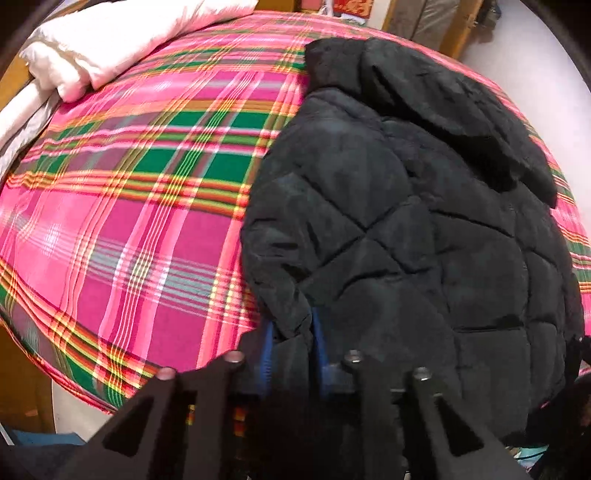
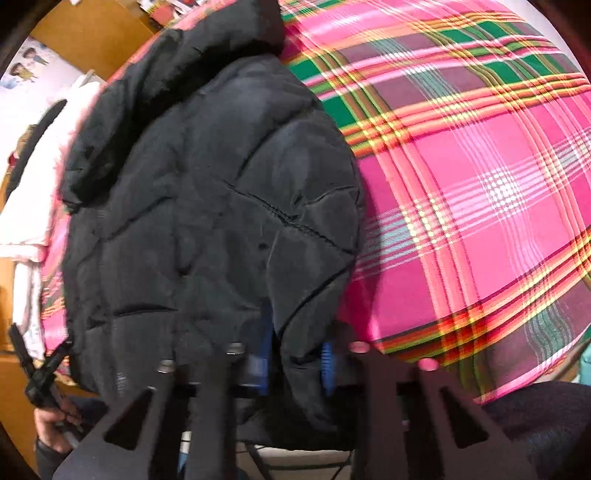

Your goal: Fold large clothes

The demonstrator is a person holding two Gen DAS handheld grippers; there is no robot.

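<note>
A black quilted puffer jacket [image 1: 406,221] lies on a bed covered by a pink and green plaid sheet [image 1: 129,221], its furry collar at the far end. My left gripper [image 1: 291,347] is shut on the jacket's near left hem corner, with a fold of black fabric pinched between the blue pads [image 1: 267,350]. In the right wrist view the same jacket [image 2: 207,203] fills the left half. My right gripper [image 2: 295,358] is shut on its near right hem corner, and fabric bulges between the blue pads [image 2: 327,365].
A folded white duvet [image 1: 110,44] sits at the bed's far left corner, and white bedding [image 2: 22,206] shows again beyond the jacket. Plaid sheet [image 2: 480,184] spreads to the right. A person's hand [image 2: 51,417] holds a dark tool at lower left. Wooden furniture [image 2: 92,33] stands behind.
</note>
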